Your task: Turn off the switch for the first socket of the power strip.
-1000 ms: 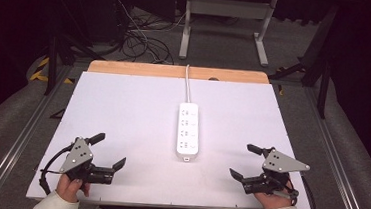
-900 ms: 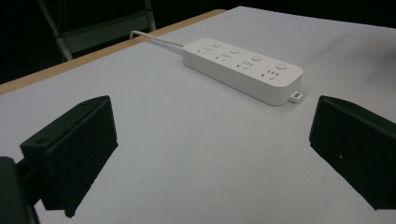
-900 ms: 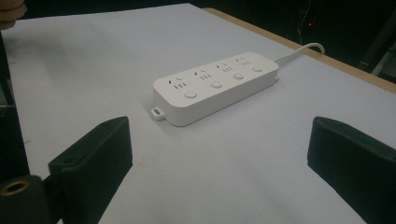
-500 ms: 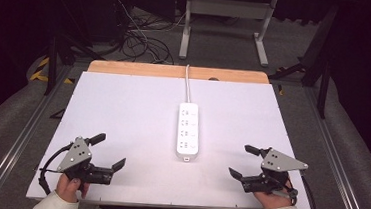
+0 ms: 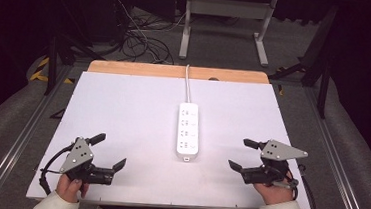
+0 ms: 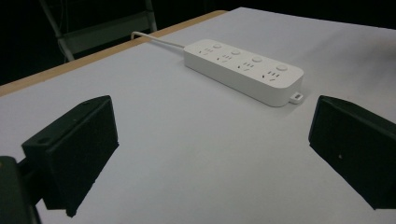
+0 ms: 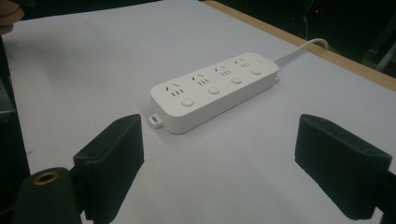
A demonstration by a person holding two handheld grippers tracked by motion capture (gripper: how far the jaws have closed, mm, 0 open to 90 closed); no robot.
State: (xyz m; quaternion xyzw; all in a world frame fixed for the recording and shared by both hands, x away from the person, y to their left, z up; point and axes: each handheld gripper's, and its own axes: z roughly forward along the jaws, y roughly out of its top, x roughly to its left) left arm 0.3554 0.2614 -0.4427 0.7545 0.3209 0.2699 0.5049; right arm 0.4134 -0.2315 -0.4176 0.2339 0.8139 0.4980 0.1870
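A white power strip (image 5: 189, 131) with several sockets lies flat in the middle of the white table top (image 5: 123, 109), its cord (image 5: 187, 84) running to the far edge. It also lies ahead of the jaws in the left gripper view (image 6: 243, 71) and in the right gripper view (image 7: 215, 91). My left gripper (image 5: 109, 151) rests near the front left corner, held by a hand, open with nothing between its jaws. My right gripper (image 5: 242, 154) sits near the front right, also open and empty. Both are well apart from the strip.
A wooden strip (image 5: 176, 71) edges the table's far side. Beyond it, on the dark floor, lie tangled cables (image 5: 145, 43) and a grey metal stand (image 5: 228, 17). Metal rails (image 5: 26, 127) run along both sides of the table.
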